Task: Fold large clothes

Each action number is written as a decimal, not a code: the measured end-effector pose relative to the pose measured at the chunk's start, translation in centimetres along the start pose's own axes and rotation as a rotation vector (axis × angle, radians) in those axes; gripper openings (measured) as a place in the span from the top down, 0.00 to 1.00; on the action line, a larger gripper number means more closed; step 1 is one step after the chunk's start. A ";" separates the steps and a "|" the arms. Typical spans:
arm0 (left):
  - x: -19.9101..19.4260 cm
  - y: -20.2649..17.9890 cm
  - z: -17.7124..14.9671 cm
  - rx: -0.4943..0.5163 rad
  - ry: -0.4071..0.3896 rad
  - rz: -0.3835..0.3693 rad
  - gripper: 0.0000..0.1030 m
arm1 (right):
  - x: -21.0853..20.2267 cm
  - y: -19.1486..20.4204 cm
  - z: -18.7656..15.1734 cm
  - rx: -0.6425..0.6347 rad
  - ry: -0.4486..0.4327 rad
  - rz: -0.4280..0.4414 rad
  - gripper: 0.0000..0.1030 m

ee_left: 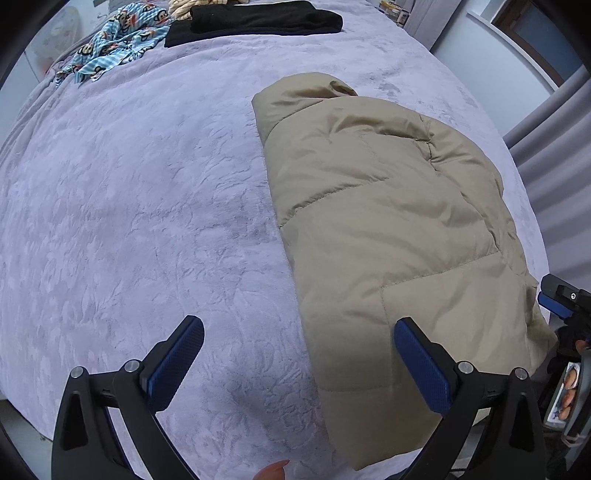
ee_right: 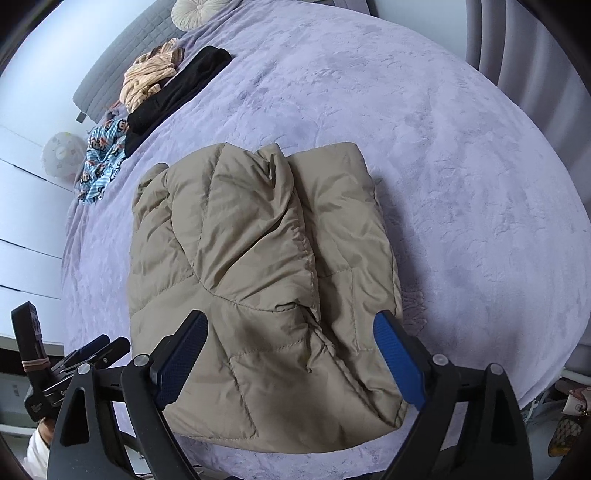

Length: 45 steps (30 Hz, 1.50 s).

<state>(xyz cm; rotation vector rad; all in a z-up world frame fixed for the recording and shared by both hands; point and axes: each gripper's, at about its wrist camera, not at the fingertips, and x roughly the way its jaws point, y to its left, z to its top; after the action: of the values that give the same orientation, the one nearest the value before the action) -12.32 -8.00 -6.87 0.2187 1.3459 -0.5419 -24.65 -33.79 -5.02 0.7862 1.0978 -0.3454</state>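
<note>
Lying folded on the lavender bed cover (ee_right: 461, 155), the beige puffer jacket (ee_right: 258, 280) sits near the bed's close edge, its layers stacked into a compact bundle with a sleeve laid over the top. The right hand-held gripper (ee_right: 291, 362) hangs above the jacket's near end, its blue-padded jaws spread wide and clear of the fabric, gripping nothing. The left hand-held gripper (ee_left: 299, 365) hovers beside the bundle, likewise wide open and empty: one pad shows over the bare cover, the other over the jacket's edge. At the far side of the bed lie a folded black garment (ee_right: 177, 92), a crumpled peach garment (ee_right: 147, 79) touching it, and a blue cartoon-print cloth (ee_right: 101, 158) just beside them. A round cream cushion (ee_right: 195, 11) rests further back.
</note>
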 end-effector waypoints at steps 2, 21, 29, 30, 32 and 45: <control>0.1 0.0 0.2 -0.020 0.009 -0.002 0.00 | 0.1 -0.5 0.9 -0.005 0.021 0.012 0.10; 4.6 0.3 2.6 -0.196 0.099 -0.237 0.00 | 9.4 -8.3 5.8 0.138 0.348 0.400 0.10; 5.7 0.9 3.9 -0.209 0.111 -0.314 0.00 | 10.0 -6.4 7.7 0.061 0.378 0.555 0.00; 5.7 1.2 4.2 -0.209 0.106 -0.328 0.00 | 10.1 -6.1 7.9 0.031 0.384 0.525 0.00; 5.9 1.8 4.7 -0.215 0.103 -0.374 0.00 | 10.3 -5.7 8.4 -0.040 0.376 0.426 0.00; 13.4 2.9 5.5 -0.349 0.218 -0.673 0.00 | 16.1 -4.7 9.6 -0.070 0.533 0.460 0.00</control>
<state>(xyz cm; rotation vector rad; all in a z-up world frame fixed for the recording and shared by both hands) -4.54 -11.28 -18.95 -0.4942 1.7016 -0.8424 -14.10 -41.96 -19.02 1.0713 1.3668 0.3093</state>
